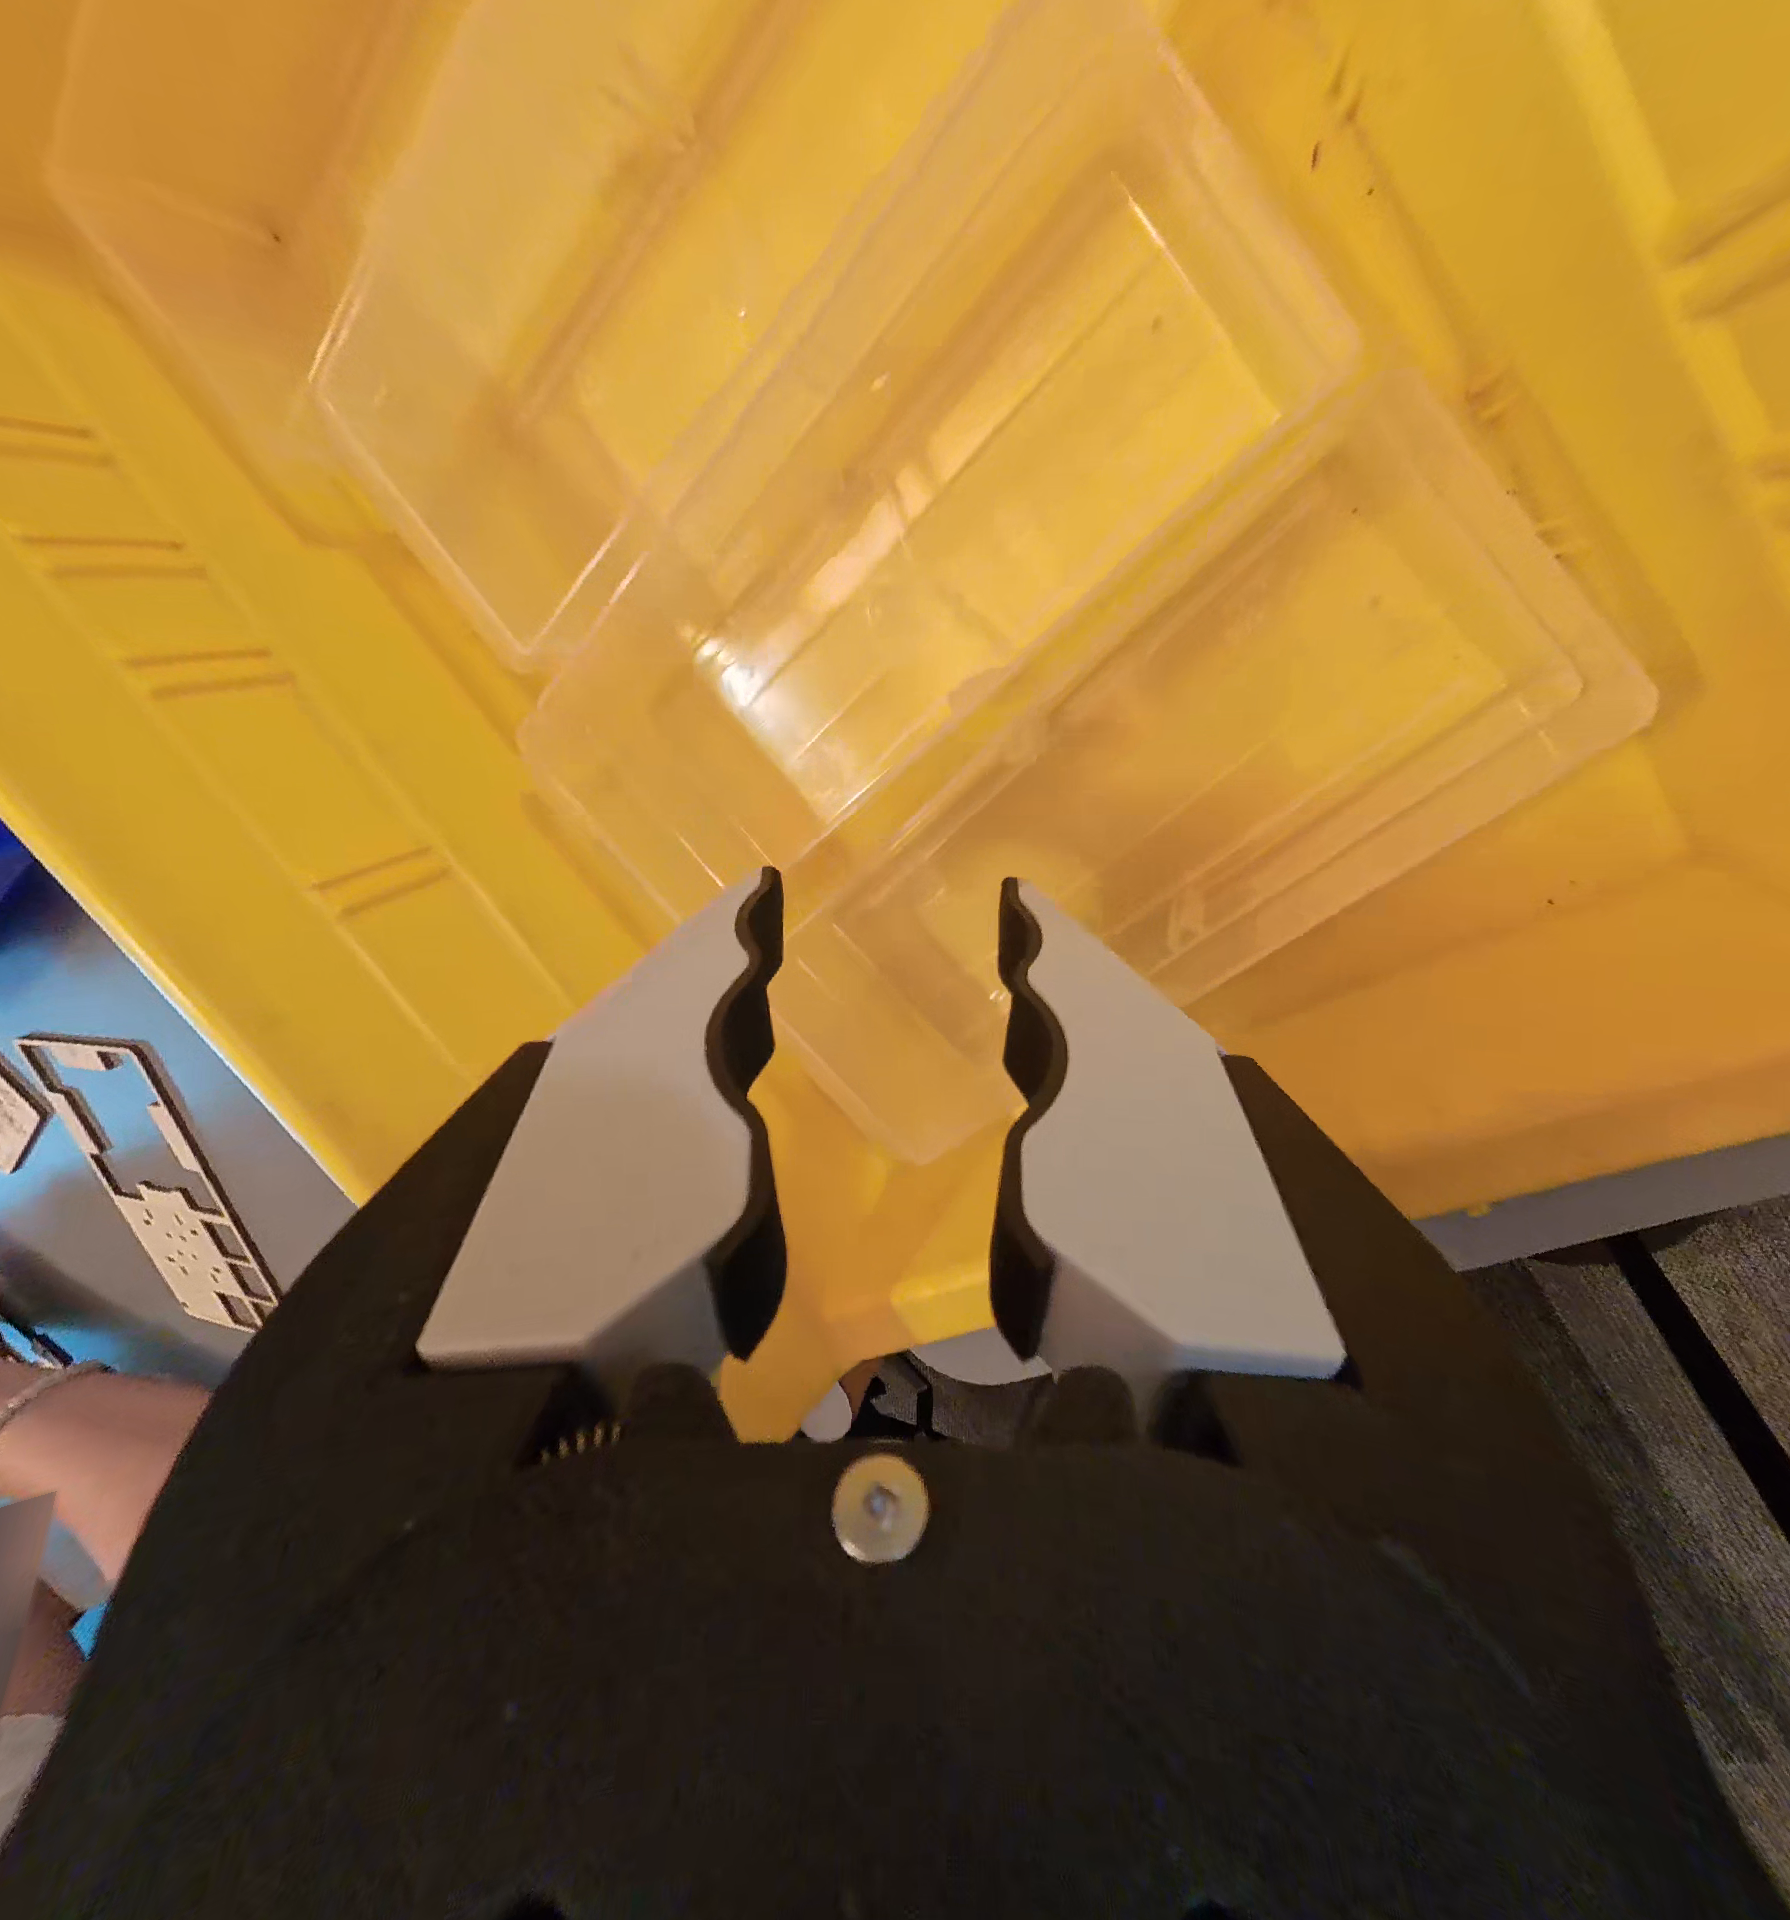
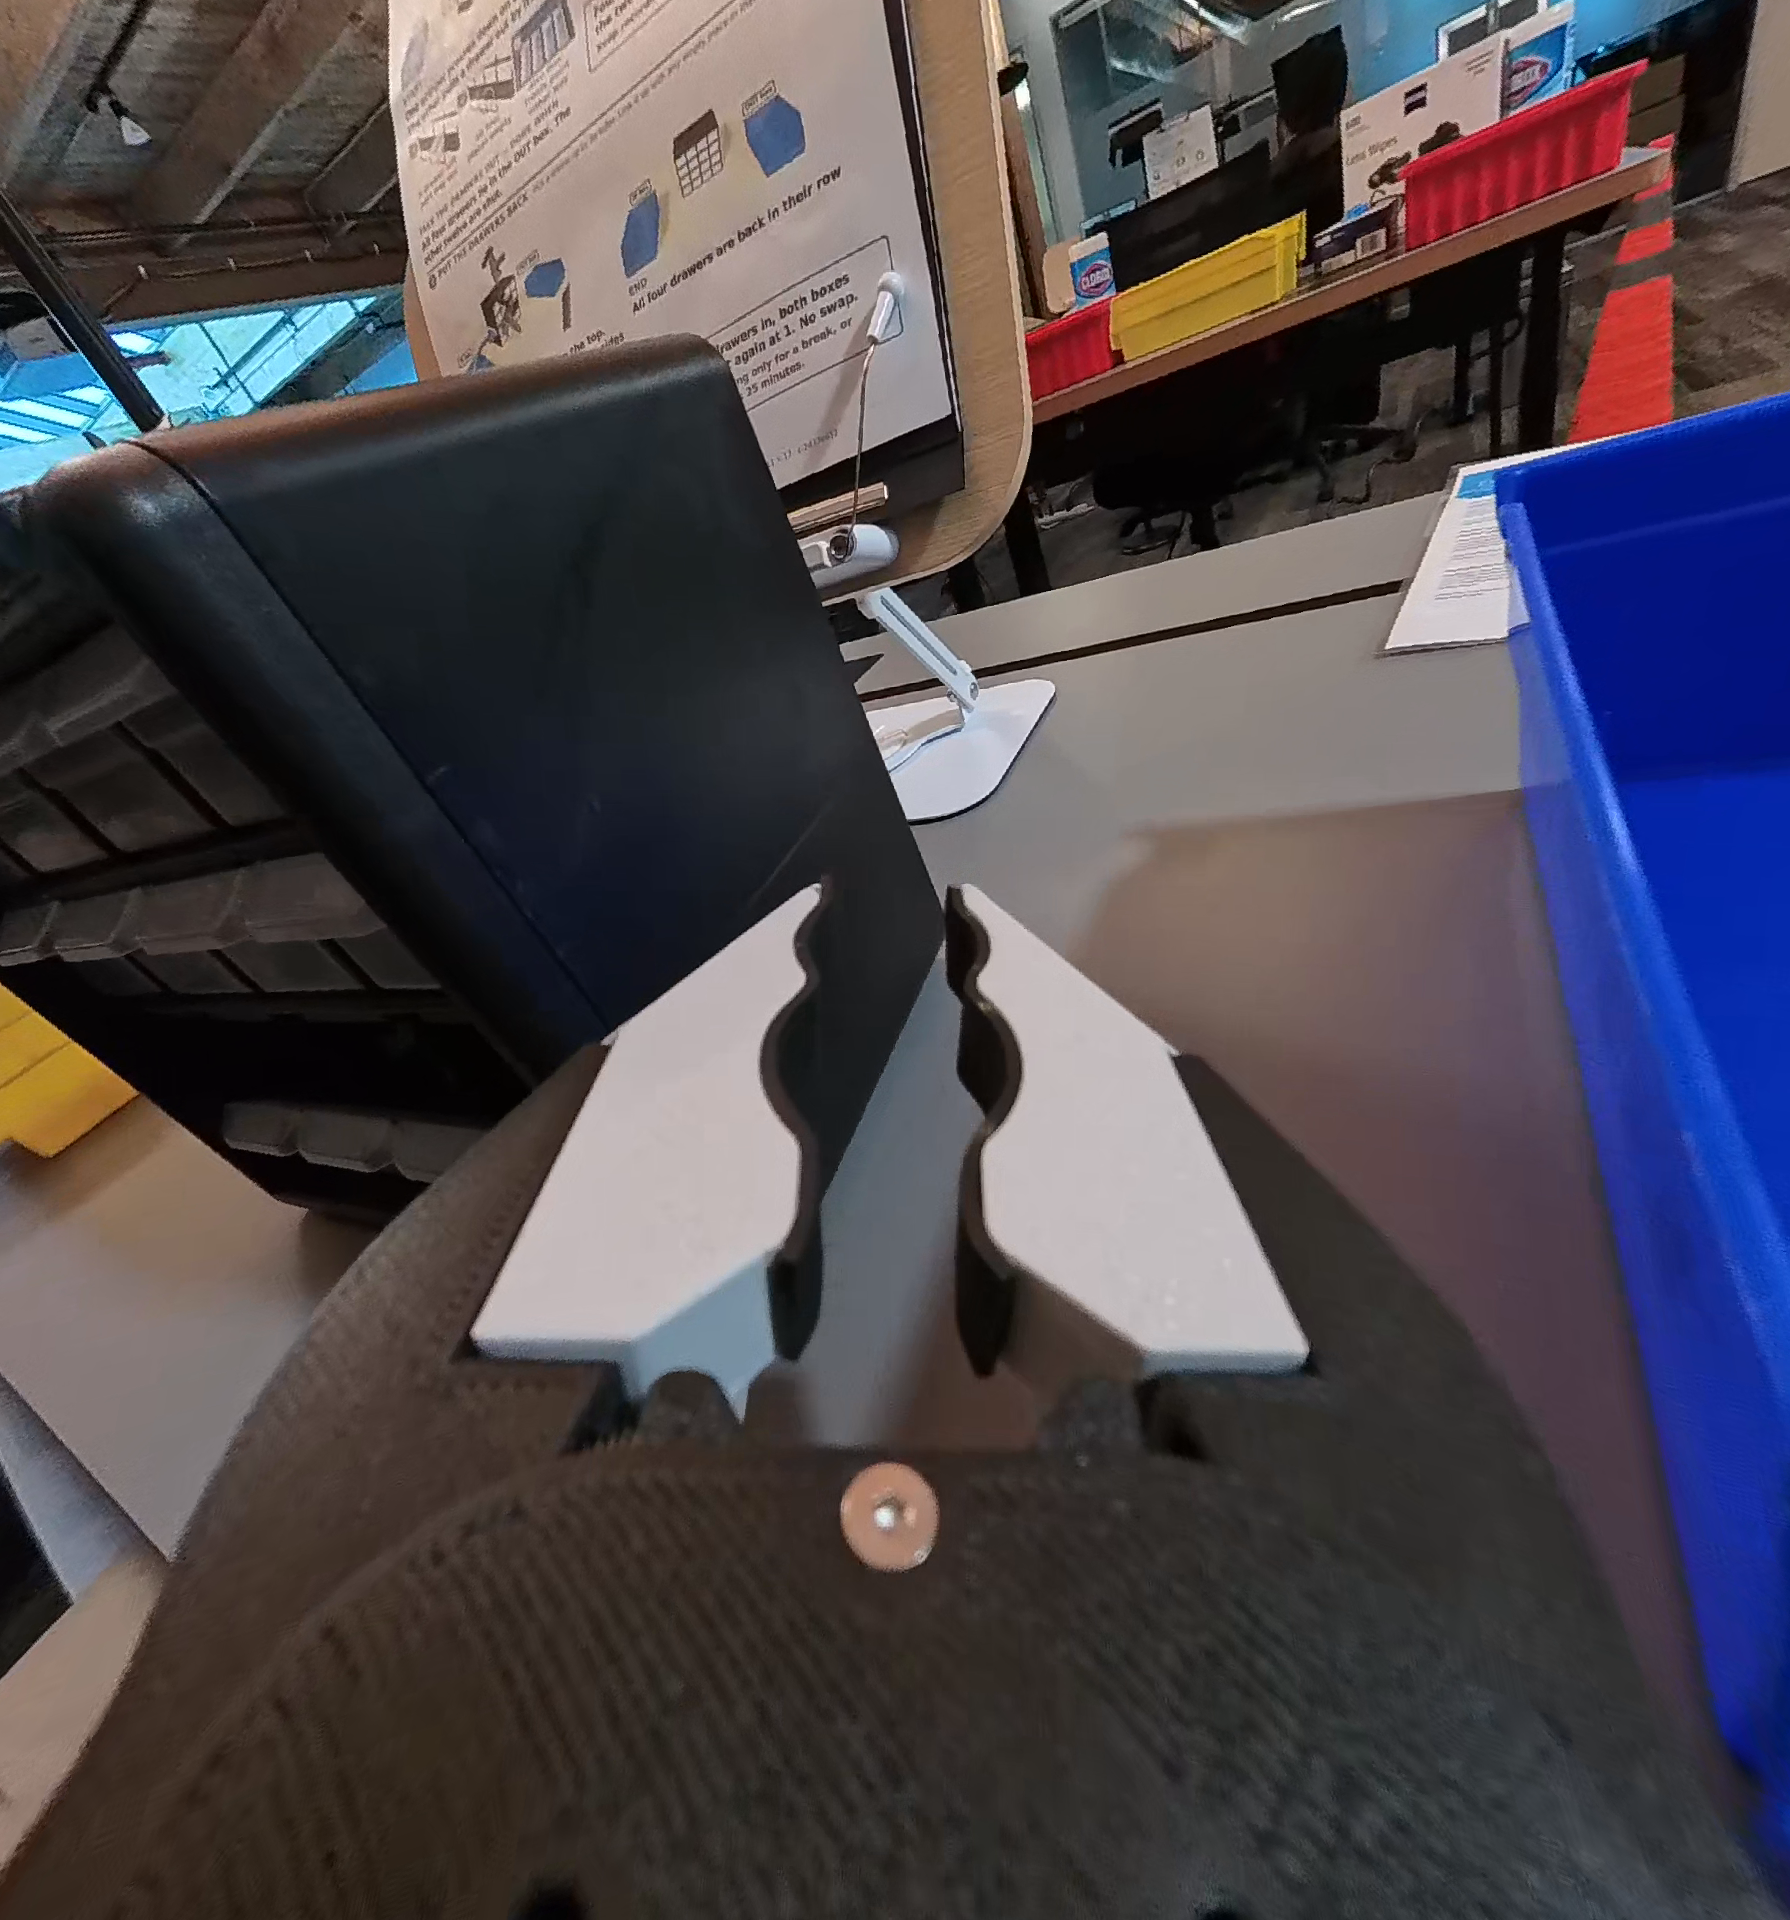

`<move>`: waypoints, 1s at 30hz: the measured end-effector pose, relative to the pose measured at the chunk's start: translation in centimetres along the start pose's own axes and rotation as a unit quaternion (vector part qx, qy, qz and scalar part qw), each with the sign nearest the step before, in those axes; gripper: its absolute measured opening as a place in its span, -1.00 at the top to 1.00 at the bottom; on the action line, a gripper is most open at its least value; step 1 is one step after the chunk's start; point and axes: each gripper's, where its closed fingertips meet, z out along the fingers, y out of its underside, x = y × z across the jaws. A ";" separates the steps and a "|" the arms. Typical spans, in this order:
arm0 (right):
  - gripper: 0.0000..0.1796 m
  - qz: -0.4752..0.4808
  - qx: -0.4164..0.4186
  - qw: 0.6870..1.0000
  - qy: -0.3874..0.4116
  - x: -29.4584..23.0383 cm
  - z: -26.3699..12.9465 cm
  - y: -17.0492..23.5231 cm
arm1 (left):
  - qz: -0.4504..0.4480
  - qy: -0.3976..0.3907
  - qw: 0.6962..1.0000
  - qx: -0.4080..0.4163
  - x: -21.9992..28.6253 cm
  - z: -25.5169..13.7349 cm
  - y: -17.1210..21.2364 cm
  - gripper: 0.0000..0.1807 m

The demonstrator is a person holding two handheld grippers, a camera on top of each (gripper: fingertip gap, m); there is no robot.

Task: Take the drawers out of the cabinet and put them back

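Left gripper (image 1: 891, 914): the jaws stand parted with a clear gap between them and grasp nothing. They point down into a yellow bin (image 1: 247, 779). Directly beyond the fingertips lie several clear plastic drawers (image 1: 932, 499), piled loosely on the bin floor at differing angles, overlapping one another. The nearest drawer shows through the gap between the jaws; whether either jaw touches it cannot be told. At the lower left of the left wrist view, outside the bin wall, a person's wrist with a bracelet (image 1: 29, 1423) shows beside a light blue sheet with printed shapes (image 1: 143, 1174). Grey carpet (image 1: 1701, 1351) shows at the lower right.

Right gripper (image 2: 883, 904): the jaws are released, with a narrow gap between them, and hold nothing. They hover over the grey worktop (image 2: 1234, 748). Just beyond the fingertips, to the left, stands the black cabinet (image 2: 517, 665), its plain side panel facing the camera; rows of small drawers seated in its front (image 2: 184, 925) show at the far left. A blue bin (image 2: 1722, 935) stands on the worktop at the right. Behind the cabinet an instruction board (image 2: 683, 208) rises on a white stand (image 2: 964, 727). Red and yellow bins (image 2: 1213, 270) sit on a far table.
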 end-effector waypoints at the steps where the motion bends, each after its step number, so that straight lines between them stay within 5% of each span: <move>1: 0.79 0.001 0.000 1.000 0.000 0.0 0.0 0.0 | 0.001 0.000 1.000 0.003 -0.1 0.0 -0.2 0.58; 14: 0.79 0.014 0.000 1.000 -0.006 -0.1 0.0 0.0 | 0.043 -0.017 0.998 0.043 0.5 -0.6 -1.4 0.74; 30: 0.80 -0.020 -0.001 1.000 0.000 0.4 -0.8 -1.0 | 0.082 0.019 0.995 -0.048 0.8 0.9 -0.5 0.95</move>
